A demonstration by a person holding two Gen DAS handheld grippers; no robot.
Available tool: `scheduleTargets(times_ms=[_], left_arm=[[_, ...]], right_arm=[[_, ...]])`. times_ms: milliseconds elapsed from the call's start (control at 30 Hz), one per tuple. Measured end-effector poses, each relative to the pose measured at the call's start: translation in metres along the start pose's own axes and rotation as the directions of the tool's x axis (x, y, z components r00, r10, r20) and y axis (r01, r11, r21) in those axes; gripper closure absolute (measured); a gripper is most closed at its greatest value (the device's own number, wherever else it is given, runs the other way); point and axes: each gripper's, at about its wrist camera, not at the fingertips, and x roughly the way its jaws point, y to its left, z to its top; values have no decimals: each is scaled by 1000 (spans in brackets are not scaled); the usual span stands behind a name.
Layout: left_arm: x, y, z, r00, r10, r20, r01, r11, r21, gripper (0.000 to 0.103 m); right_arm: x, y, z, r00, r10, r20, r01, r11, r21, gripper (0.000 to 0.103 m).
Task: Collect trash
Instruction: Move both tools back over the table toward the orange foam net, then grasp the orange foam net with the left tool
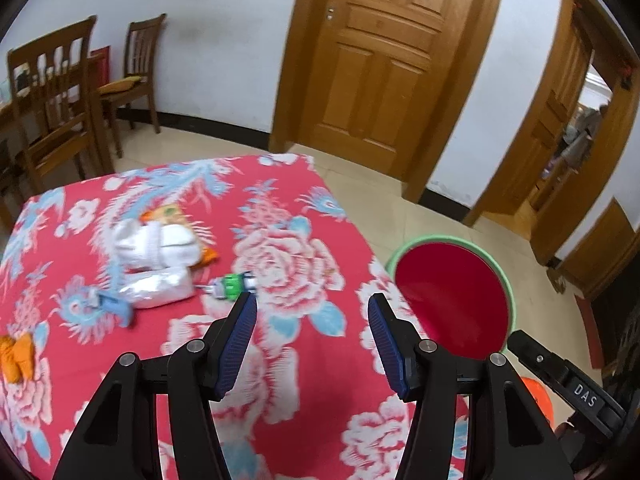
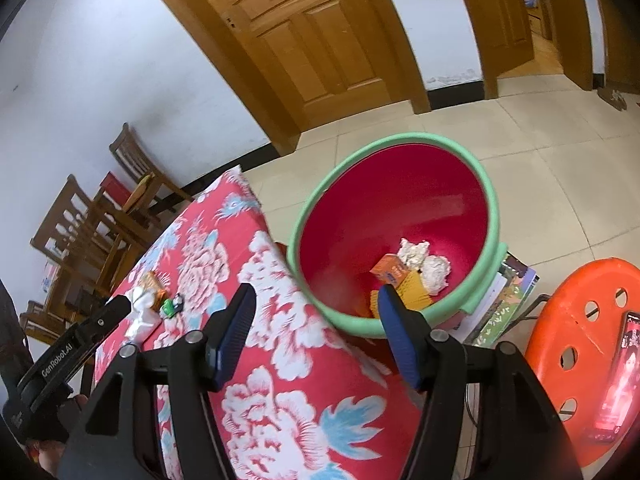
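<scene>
Left wrist view shows the left gripper (image 1: 312, 312) spread wide and empty above the red floral tablecloth (image 1: 288, 360), with leftover trash well ahead: a crumpled white tissue wad (image 1: 154, 246), a clear plastic bag (image 1: 158, 286) and a small green wrapper (image 1: 232, 284). The right gripper (image 2: 316, 304) is likewise released, holding nothing, near the red plastic bucket with a green rim (image 2: 396, 140), which already contains crumpled paper balls (image 2: 424, 264) and an orange carton (image 2: 390, 270). Risks, as I judge them: the thin bag may slip from the pads, and light tissue could fall short of the bucket, which stands beside the table edge.
</scene>
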Motion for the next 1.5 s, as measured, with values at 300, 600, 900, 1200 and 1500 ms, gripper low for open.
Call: scheduleTargets(times_ms=[300,600,900,1200,1500], left_arm=[[-31,45,-5,997,68,49,-63,995,-80,44],[-59,98,-18,982,176,69,-162,972,-169,44],[-94,147,-33,953,289,86,-259,931,-259,44],[-100,188,-51,929,366,50,-331,886,-324,44],[-80,212,-63,917,398,-13,-378,860,-342,44]], right_arm=[[1,25,-13,999,36,-22,-37,998,-50,33],[8,49,-28,996,69,-59,-75,992,-100,32],[15,70,-45,990,100,-102,-115,982,-153,31],[19,82,-54,987,101,-123,-123,976,-182,29],[23,89,-58,987,85,-138,-112,974,-197,29]])
